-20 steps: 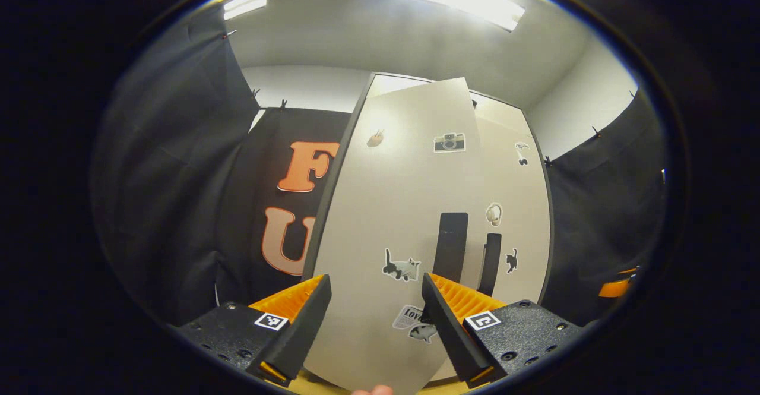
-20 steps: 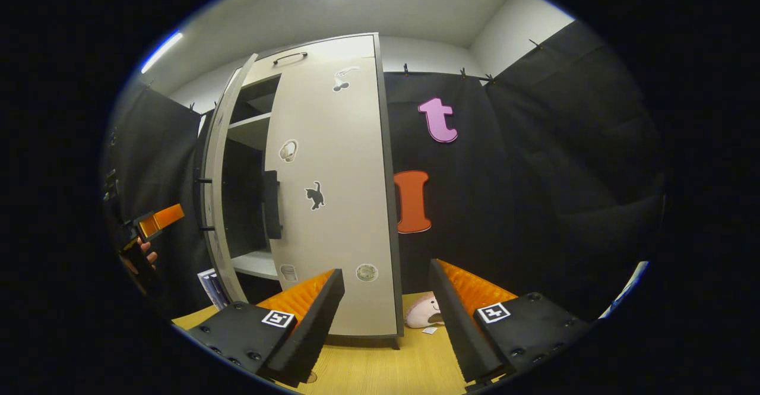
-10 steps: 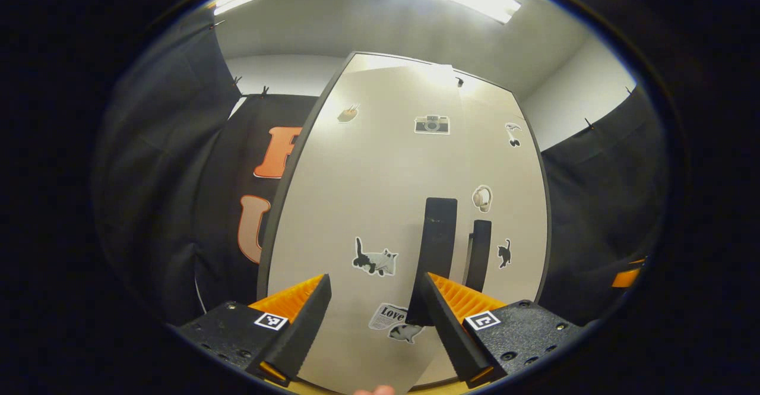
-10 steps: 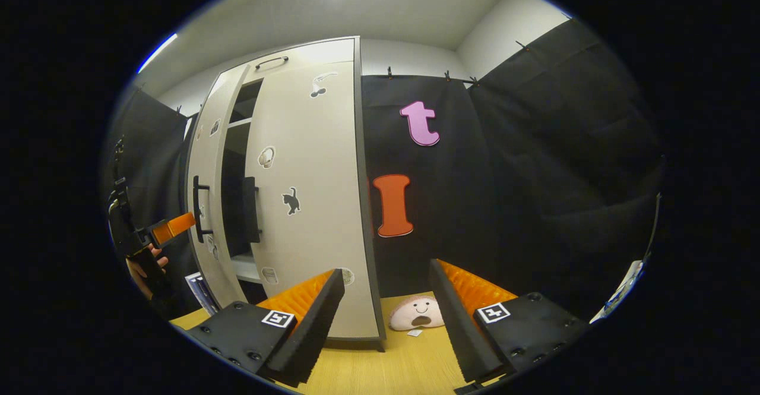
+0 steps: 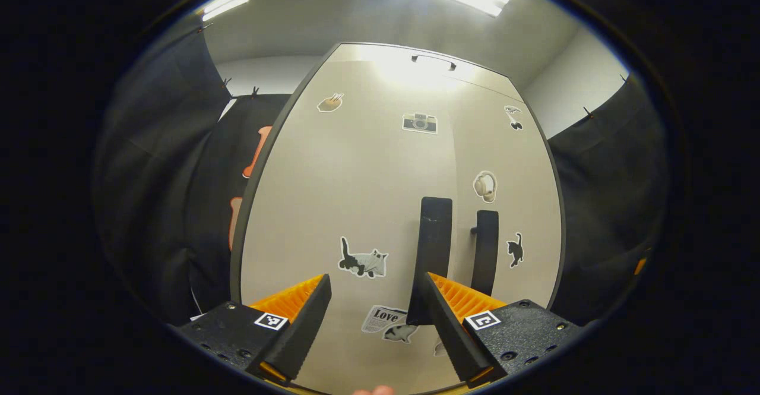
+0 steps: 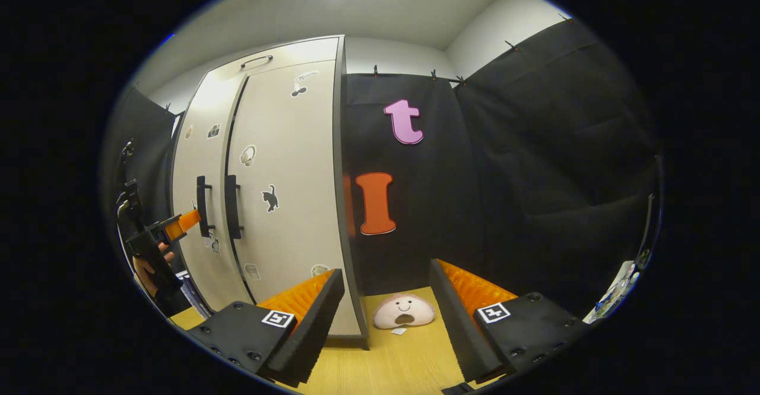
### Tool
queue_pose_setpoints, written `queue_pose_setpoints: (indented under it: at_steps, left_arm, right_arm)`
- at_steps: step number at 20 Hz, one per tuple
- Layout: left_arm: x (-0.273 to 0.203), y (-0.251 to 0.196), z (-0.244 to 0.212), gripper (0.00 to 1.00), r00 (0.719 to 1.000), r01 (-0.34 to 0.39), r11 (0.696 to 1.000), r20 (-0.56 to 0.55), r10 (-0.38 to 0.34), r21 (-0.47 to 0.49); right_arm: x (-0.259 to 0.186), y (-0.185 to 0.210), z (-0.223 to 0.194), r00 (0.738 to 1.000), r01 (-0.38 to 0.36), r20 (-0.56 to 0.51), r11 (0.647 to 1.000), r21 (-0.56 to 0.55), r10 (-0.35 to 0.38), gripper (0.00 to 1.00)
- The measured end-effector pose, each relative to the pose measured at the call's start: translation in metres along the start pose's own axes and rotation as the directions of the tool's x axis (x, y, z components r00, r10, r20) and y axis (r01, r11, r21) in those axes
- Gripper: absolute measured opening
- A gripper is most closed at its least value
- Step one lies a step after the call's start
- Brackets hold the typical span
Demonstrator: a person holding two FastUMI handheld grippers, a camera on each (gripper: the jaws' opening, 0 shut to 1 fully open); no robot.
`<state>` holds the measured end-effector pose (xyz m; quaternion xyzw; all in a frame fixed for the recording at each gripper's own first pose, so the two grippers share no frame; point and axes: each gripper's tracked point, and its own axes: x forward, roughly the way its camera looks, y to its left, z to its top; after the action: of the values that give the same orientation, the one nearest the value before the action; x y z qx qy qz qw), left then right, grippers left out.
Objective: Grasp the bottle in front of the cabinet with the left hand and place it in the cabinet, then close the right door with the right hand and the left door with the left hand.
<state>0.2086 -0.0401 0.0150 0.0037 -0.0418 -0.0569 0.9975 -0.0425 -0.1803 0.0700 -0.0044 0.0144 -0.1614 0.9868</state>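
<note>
cabinet (image 5: 368,193) stands upright on the desk (image 6: 392,365) with both doors flush against its front, so the bottle cannot be seen. in the left gripper view the left door (image 5: 338,205) sits close ahead, with the right door (image 5: 504,205) beside it. two dark vertical handles, the left handle (image 5: 432,252) and the right handle (image 5: 485,251), flank the seam between the doors. the left claw (image 5: 375,324) is spread wide and pinches nothing; its fingers (image 5: 297,335) point at the lower part of the left door, and the right-hand finger overlaps the foot of the left handle, though i cannot tell if it touches. stickers dot the doors, among them a cat (image 5: 362,261) and a camera (image 5: 419,123).

in the right gripper view the right claw (image 6: 386,324) is also spread and empty, held off from the cabinet's right corner above the desk. a pink plush (image 6: 404,312) lies on the desk between its fingers, near the cabinet's side. at the far left of this view, the left claw (image 6: 184,221) is held by a hand (image 6: 145,264), just beside the handles.
</note>
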Motion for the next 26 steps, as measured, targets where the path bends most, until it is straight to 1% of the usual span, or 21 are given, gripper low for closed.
queue_pose_setpoints:
  at_steps: [1,2,5,8,12,21,23,26]
  left_arm:
    - [0.003,0.000,-0.001,0.89,1.000,-0.001,1.000,0.000,0.001,-0.005]
    - [0.006,-0.001,-0.002,0.93,1.000,-0.001,1.000,-0.001,0.001,-0.010]
    - [0.010,0.000,-0.006,0.94,1.000,0.009,1.000,-0.019,-0.009,-0.013]
    - [-0.005,0.001,-0.011,0.93,0.999,0.000,0.999,-0.052,-0.002,-0.037]
    - [-0.052,0.011,-0.003,0.93,0.998,-0.021,0.998,-0.057,0.017,-0.061]
    - [-0.162,0.054,0.012,0.94,0.988,-0.143,0.988,-0.067,0.140,-0.057]
    - [-0.177,0.058,0.017,0.94,0.986,-0.155,0.987,-0.066,0.153,-0.038]
    - [-0.203,0.066,0.020,0.94,0.982,-0.180,0.984,-0.064,0.180,0.014]
  right_arm:
    - [-0.002,-0.001,0.000,1.000,0.003,0.000,1.000,0.000,-0.003,0.96]
    - [-0.003,0.000,0.001,1.000,0.004,0.001,1.000,0.001,-0.004,0.96]
    - [-0.009,0.005,0.003,1.000,-0.004,0.005,1.000,0.008,0.004,0.95]
    - [-0.012,0.015,0.003,1.000,-0.020,0.009,1.000,0.011,0.020,0.95]
    - [-0.014,0.033,-0.003,0.998,-0.061,0.001,0.998,0.015,0.061,0.95]
    - [-0.012,0.090,-0.027,0.981,-0.194,-0.023,0.981,0.026,0.195,0.96]
    - [-0.014,0.104,-0.031,0.974,-0.227,-0.019,0.974,0.027,0.227,0.96]
    - [-0.015,0.116,-0.036,0.966,-0.256,-0.023,0.967,0.013,0.256,0.95]
